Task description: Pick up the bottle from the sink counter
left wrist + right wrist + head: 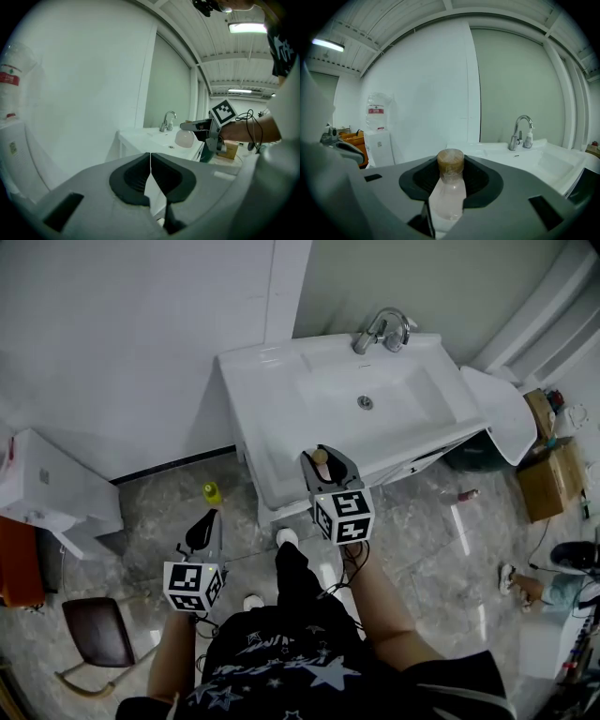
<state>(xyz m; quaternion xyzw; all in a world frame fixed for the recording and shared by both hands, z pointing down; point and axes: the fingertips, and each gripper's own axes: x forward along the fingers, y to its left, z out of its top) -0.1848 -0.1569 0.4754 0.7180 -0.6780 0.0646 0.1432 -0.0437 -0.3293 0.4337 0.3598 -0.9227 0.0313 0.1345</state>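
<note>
A white table (272,399) with a sunken basin (412,390) fills the upper middle of the head view. It is pushed against a pale wall (141,334), with a chrome faucet (380,331) at its back edge and a drain (365,402) in the middle of the basin. Its flat surface left of the basin is bare. Below it lies a grey marbled floor (159,512). A small yellow thing (212,492) stands on the floor near the table's left front corner. A dark chair (97,632) sits at the lower left, a white cabinet (47,484) at the left edge and a cardboard box (548,479) at the right edge. The right claw (322,454) is over the table's front edge at the centre of the frame. Its jaws are partly closed and grip the clear bottle (450,183) by the neck just under its brown cap. From the left gripper view the bottle's base looks clear of the surface. The left claw (208,518) is over open floor at the lower left, well apart from the table, with its jaws pressed together and nothing between them. The floor between the chair and the table is open.
</note>
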